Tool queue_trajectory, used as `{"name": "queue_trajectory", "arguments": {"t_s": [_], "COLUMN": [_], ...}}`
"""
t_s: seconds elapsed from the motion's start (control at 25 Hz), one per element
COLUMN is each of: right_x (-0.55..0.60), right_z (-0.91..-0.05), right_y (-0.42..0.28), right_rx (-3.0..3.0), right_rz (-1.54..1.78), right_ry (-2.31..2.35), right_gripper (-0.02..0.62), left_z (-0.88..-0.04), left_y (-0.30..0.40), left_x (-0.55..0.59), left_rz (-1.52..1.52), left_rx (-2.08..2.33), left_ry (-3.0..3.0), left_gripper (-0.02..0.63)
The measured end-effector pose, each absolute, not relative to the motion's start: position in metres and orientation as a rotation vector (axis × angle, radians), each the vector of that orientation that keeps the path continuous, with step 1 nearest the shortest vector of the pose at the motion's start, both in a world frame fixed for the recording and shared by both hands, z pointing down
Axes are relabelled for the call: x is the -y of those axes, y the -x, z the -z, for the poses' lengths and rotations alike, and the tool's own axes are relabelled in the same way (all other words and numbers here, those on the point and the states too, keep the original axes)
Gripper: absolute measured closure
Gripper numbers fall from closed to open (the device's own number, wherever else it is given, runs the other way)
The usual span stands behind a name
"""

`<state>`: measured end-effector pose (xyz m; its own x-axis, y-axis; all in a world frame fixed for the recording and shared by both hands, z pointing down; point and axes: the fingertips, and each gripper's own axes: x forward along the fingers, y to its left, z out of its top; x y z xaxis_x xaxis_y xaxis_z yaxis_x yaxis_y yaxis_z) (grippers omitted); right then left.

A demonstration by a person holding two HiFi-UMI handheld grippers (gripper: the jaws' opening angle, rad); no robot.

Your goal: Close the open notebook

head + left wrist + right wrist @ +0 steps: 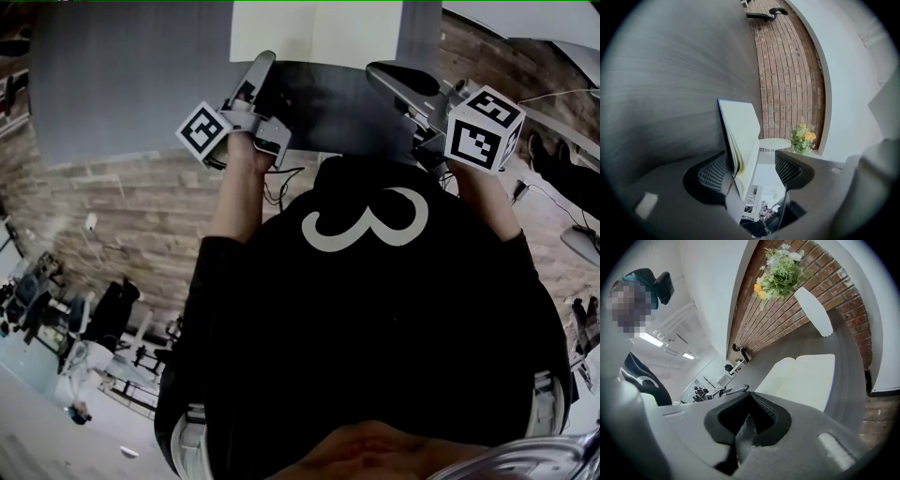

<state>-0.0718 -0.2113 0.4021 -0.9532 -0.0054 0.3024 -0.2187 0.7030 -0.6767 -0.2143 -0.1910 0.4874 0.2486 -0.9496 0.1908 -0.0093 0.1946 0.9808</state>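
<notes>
The open notebook [314,33] lies white-paged on the grey table [122,84], just beyond both grippers. In the left gripper view the notebook [740,136] appears edge-on with its pages fanned. Its near corner reaches in between the jaws of my left gripper [750,171], close to the left pad [712,173] and well apart from the right one. Those jaws stand wide and nothing is clamped. My right gripper [749,425] has its pads together with nothing between them. It hovers short of the notebook [801,378], whose pages lie flat with a blue cover edge showing.
A bunch of yellow and white flowers [780,268] and a white round dish [813,310] sit at the table's far side against a brick wall [787,70]. A person stands at the upper left of the right gripper view. My own dark-shirted torso [366,309] fills the head view.
</notes>
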Motion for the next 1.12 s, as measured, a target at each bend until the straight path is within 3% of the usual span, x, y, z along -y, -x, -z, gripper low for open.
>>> {"name": "queue_trajectory", "arguments": {"t_s": [0.4, 0.68, 0.92, 1.12], "right_x": [0.207, 0.202, 0.192, 0.19], "right_z": [-0.396, -0.399, -0.397, -0.397], "right_y": [0.073, 0.065, 0.059, 0.055], "right_rx": [2.655, 2.653, 2.66, 2.666], "right_rz": [-1.156, -1.146, -1.147, -1.155], "right_ry": [-0.182, -0.219, -0.231, -0.246], "right_gripper": [0.594, 0.594, 0.594, 0.594], "left_z": [-0.492, -0.498, -0.501, -0.512], "left_y": [0.222, 0.222, 0.222, 0.226], "left_x": [0.198, 0.2, 0.192, 0.188], "left_rz": [0.887, 0.854, 0.848, 0.83], "left_rx": [1.116, 1.139, 1.168, 1.202], "left_ry": [-1.13, -1.131, -1.103, -1.044], "left_gripper": [0.267, 0.306, 0.374, 0.494]}}
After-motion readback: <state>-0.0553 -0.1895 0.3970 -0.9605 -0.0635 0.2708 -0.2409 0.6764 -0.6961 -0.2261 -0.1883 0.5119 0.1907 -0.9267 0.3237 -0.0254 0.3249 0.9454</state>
